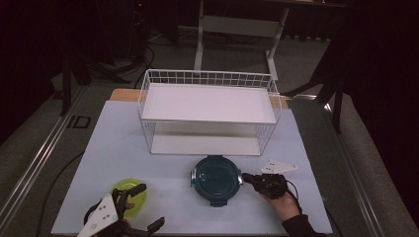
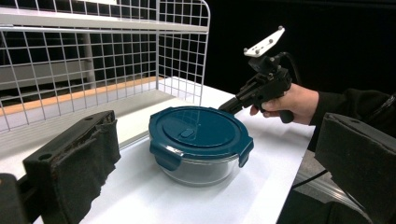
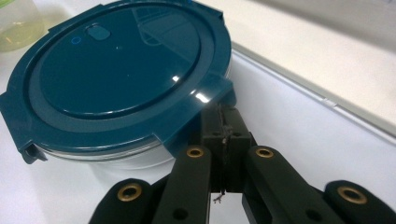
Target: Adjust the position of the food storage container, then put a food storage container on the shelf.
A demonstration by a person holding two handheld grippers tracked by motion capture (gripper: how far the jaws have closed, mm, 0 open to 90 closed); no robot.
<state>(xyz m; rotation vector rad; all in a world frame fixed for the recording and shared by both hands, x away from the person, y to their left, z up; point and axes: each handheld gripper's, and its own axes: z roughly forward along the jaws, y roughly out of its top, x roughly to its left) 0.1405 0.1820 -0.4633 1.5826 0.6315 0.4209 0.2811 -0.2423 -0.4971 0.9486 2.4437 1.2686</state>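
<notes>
At frame centre on the surface (image 1: 148, 148) sits the teal-lidded container (image 1: 215, 178), lid apparently latched; our right hand-held gripper (image 3: 223, 122), jaws pressed together, noses under its clip tab, holding nothing. The left hand-held gripper (image 1: 143, 205) gapes wide and empty at lower left, so we judge opening barely begun.

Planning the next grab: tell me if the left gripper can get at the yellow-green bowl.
Probably yes: the left gripper is open right beside the yellow-green bowl, nothing lying between them.

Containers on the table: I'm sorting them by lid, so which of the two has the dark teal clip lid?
The round glass container in front of the wire rack, beside the right gripper. The other one, the yellow-green container by the left gripper, has no teal lid.
</notes>
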